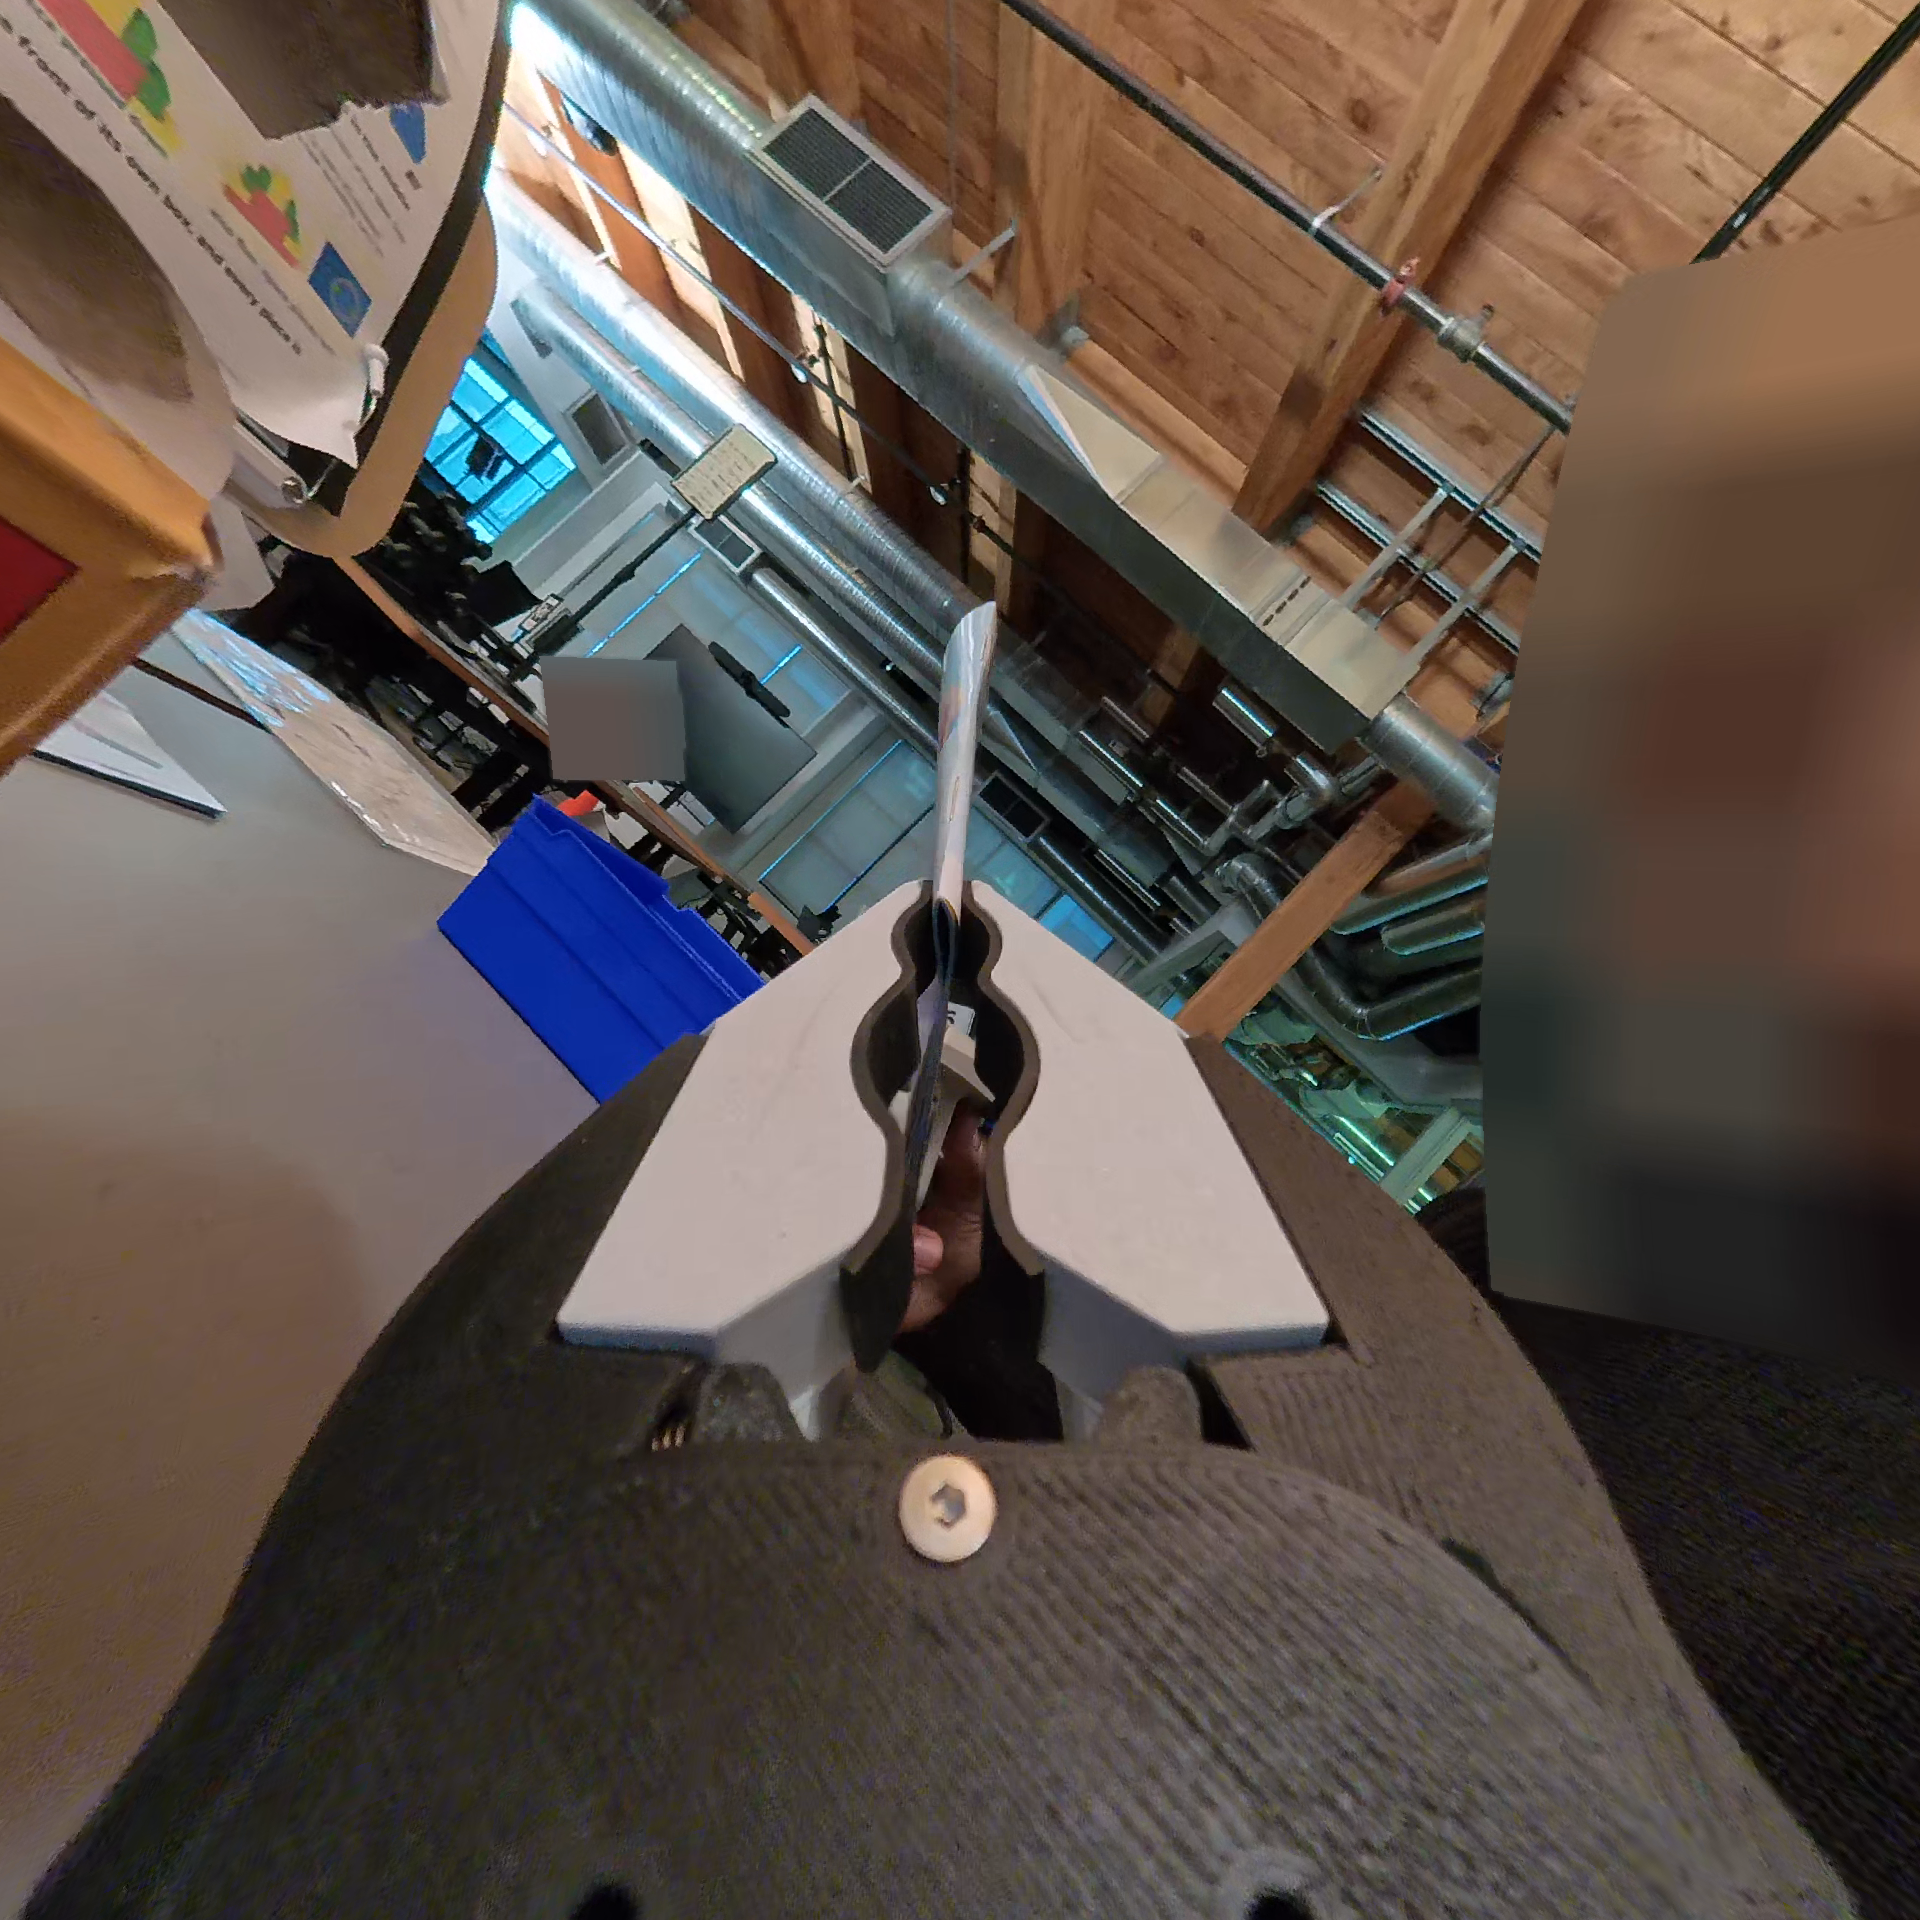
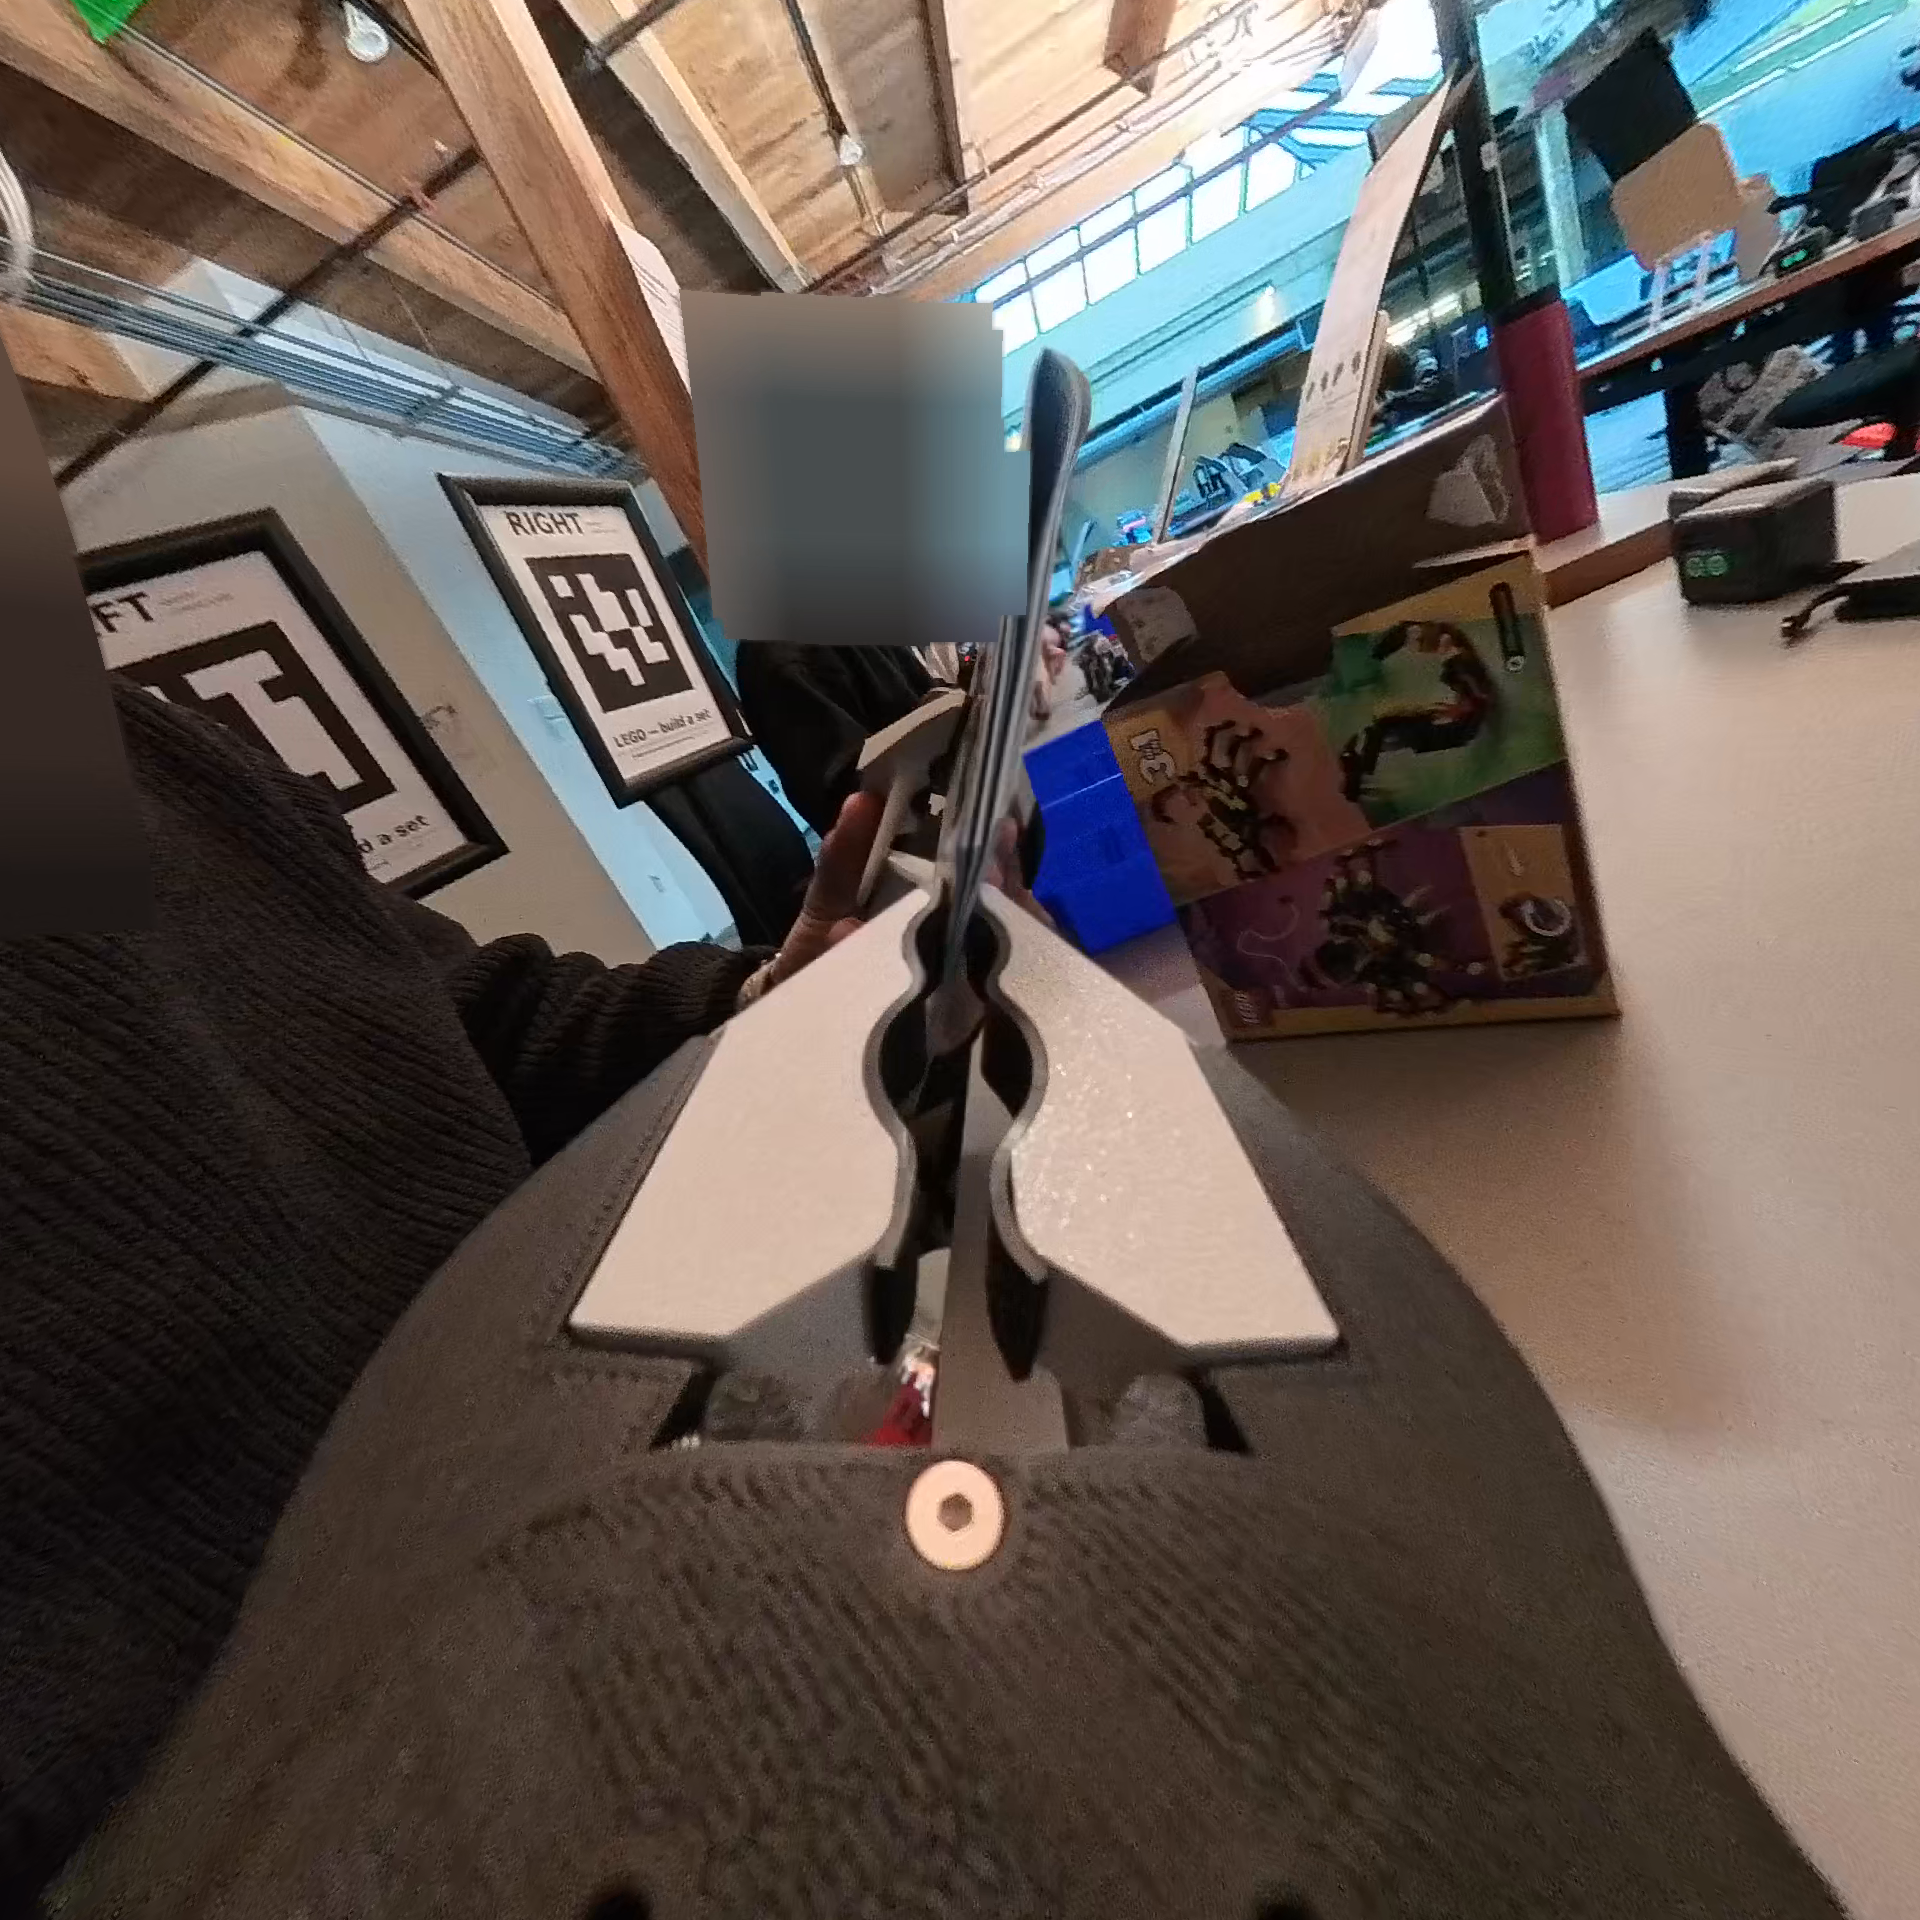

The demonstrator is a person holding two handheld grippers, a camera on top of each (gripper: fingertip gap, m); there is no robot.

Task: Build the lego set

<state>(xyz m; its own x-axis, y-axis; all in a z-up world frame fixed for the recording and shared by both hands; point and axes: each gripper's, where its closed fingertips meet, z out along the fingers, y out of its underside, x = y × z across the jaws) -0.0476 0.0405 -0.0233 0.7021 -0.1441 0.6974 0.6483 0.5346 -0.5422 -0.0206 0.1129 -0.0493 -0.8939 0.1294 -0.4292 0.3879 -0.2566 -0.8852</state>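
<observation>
My left gripper (image 1: 951, 902) is shut on a thin instruction booklet (image 1: 961, 748), seen edge-on and pointing up toward the ceiling. My right gripper (image 2: 961, 906) is shut on the same kind of thin booklet (image 2: 1044, 499), also edge-on. In the right wrist view a grey finger of the other gripper (image 2: 914, 743) and a person's hand (image 2: 831, 883) sit just beyond the booklet on its left. The lego box (image 2: 1382, 810), with dark creatures pictured on it, stands on the table (image 2: 1714, 987) to the right.
A blue bin (image 1: 592, 956) stands on the table (image 1: 208, 1143) and also shows in the right wrist view (image 2: 1091, 842). A printed sheet (image 1: 260, 177) and a wooden box corner (image 1: 83, 582) hang at upper left. Two framed signs (image 2: 613, 634) and a dark knit sleeve (image 2: 260, 1039) are on the left. There is about 9 cm between the tips of the two grippers.
</observation>
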